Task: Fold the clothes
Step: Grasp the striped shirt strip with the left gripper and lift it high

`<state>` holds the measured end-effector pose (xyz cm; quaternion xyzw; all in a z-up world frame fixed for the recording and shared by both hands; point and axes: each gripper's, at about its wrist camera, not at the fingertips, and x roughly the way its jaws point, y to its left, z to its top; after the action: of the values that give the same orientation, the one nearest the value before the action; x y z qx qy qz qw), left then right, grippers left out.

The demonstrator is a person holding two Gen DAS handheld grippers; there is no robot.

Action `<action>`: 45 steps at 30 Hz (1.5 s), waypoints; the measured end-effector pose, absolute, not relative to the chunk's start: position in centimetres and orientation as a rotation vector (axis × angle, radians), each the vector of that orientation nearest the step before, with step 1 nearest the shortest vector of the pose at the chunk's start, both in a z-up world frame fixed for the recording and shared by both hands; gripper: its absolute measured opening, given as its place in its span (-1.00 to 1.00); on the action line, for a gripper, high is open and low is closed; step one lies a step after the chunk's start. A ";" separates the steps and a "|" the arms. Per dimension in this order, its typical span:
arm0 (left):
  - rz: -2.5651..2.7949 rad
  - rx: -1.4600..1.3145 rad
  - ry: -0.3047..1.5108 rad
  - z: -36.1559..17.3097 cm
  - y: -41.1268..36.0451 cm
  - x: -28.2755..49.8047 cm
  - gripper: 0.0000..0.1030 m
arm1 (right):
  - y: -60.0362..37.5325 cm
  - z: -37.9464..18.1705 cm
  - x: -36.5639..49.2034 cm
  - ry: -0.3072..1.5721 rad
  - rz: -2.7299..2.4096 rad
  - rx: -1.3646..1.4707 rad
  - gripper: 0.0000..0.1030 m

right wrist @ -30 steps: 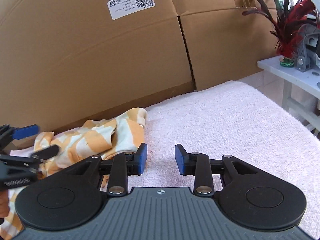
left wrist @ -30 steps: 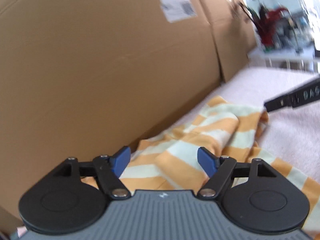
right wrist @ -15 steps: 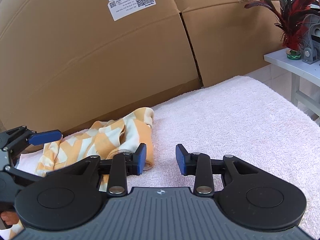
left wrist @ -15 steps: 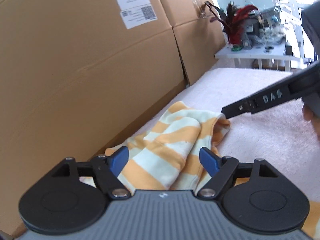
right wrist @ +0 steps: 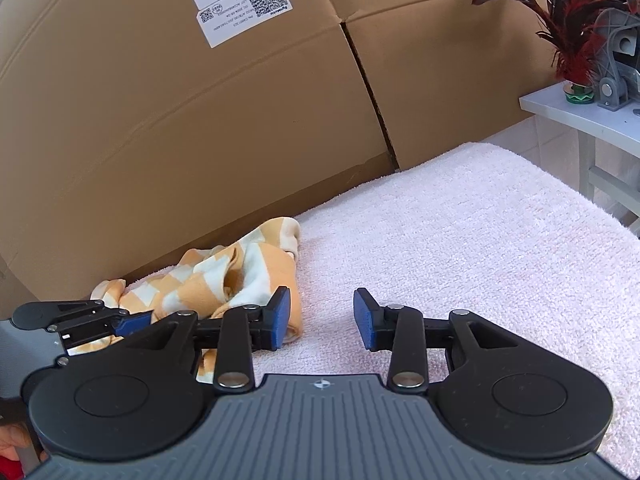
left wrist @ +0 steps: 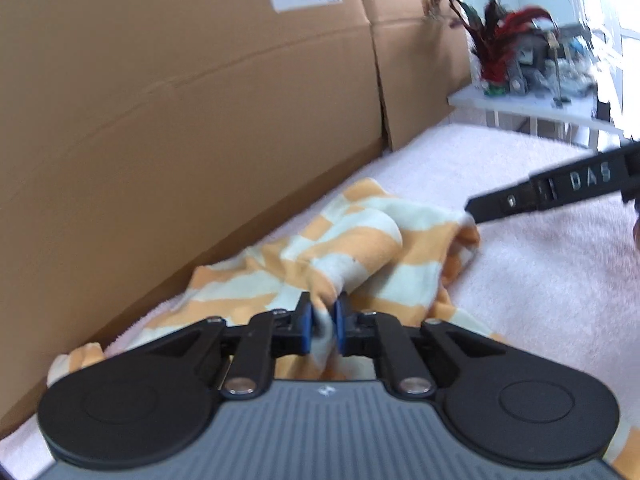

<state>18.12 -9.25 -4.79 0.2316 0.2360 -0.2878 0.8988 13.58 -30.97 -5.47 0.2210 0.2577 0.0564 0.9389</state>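
An orange and cream striped garment [left wrist: 360,248] lies crumpled on the pink towel-covered surface [left wrist: 540,280] by the cardboard boxes. My left gripper [left wrist: 320,326] is shut on a fold of the garment near its near edge. In the right wrist view the garment [right wrist: 224,276] lies at the left. My right gripper [right wrist: 322,318] is open, its left finger at the garment's right edge, nothing between the jaws. The right gripper's finger [left wrist: 552,194] shows in the left wrist view touching the garment's far corner. The left gripper [right wrist: 132,322] shows at the left of the right wrist view.
Large cardboard boxes [right wrist: 240,120] stand along the back edge of the surface. A white side table [right wrist: 580,120] with a red feathery plant [right wrist: 576,28] stands at the right. The pink towel [right wrist: 460,240] stretches to the right of the garment.
My left gripper has closed from open onto a fold of the garment. My right gripper stayed open and shifted slightly toward the garment's edge.
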 end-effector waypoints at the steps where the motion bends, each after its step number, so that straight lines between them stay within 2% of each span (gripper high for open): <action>1: -0.588 0.453 0.480 -3.9 -8.7 18.2 -0.85 | -31.1 -5.5 13.6 0.523 0.114 0.458 -0.25; 13: -0.342 0.121 0.407 7.1 1.7 22.4 -0.85 | -31.5 -5.5 13.3 0.500 0.229 0.543 -0.21; 17: -0.269 0.093 0.366 9.1 4.7 22.5 -0.85 | -30.3 -5.7 13.2 0.606 0.375 0.594 -0.20; 24: -0.158 0.058 0.371 9.6 10.5 23.3 -0.85 | -25.4 -3.1 6.9 0.616 0.411 0.354 -0.20; 33: -0.126 0.019 0.386 8.8 13.1 23.6 -0.85 | -22.4 -4.2 -0.4 0.664 0.334 0.107 -0.20; 45: -0.102 0.009 0.362 9.8 11.9 22.8 -0.85 | -23.9 -3.6 -9.3 0.780 0.440 0.080 -0.24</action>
<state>22.82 11.86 9.80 0.0044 0.1800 -0.0507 0.9823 -9.32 -23.91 -3.57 0.0388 0.3768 0.2126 0.9007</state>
